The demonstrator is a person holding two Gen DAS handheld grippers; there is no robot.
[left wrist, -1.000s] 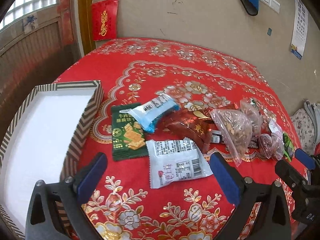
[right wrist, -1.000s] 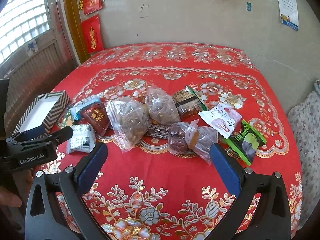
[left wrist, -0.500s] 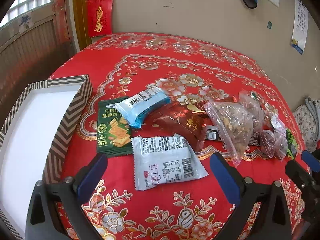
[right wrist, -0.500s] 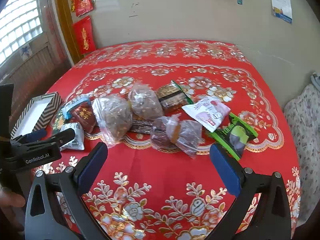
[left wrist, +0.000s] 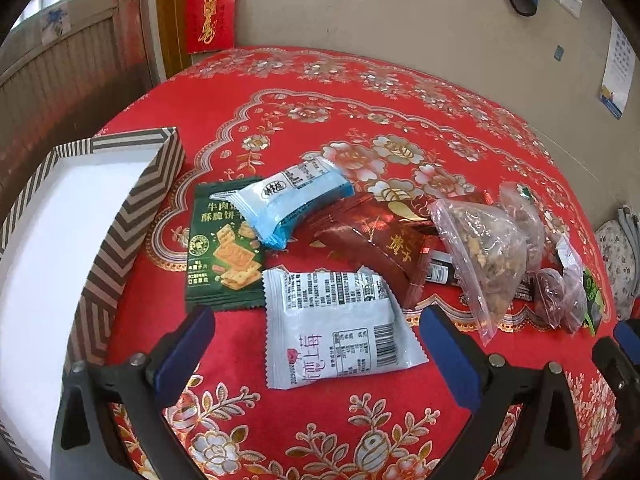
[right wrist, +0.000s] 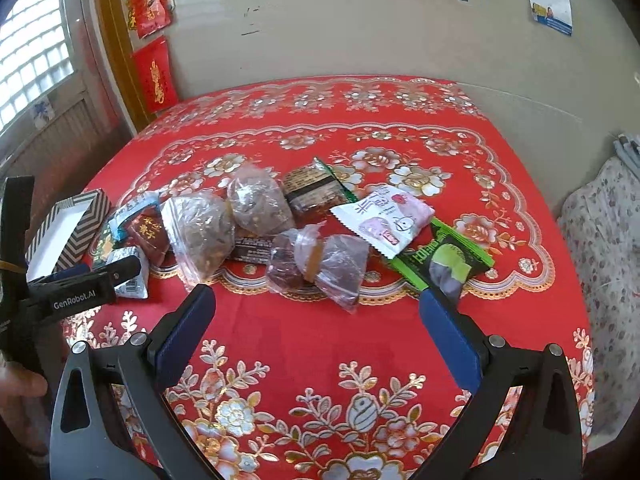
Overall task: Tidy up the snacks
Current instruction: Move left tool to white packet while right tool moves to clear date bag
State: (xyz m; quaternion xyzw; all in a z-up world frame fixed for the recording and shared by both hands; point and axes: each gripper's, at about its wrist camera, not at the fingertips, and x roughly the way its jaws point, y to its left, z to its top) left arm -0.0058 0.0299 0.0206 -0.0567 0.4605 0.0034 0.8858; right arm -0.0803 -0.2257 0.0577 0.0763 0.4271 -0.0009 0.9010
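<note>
Left tongs hover low over the table, spread wide and gripping nothing, their blue-padded fingers flanking the near end of a white crinkle-edged snack packet that lies flat with its printed back up. Right tongs hang released too, wide apart and empty, just short of a clear knotted bag of dark dried fruit. At the left edge of the right wrist view, a hand grips the other tool's handle. The snacks lie in a loose line across the glossy red floral tablecloth: a flat green cracker pack, a puffy light-blue pillow pack leaning on it, a shiny dark-red foil pouch, a clear bag of nuts, then further right a pink-and-white packet and a green-and-black wrapper overlapping it. The chevron-striped box with its plain white inside sits open at the table's left edge, just beside the cracker pack. Bare cloth lies open in front of both tools; the far half of the table is free up to the wall.
</note>
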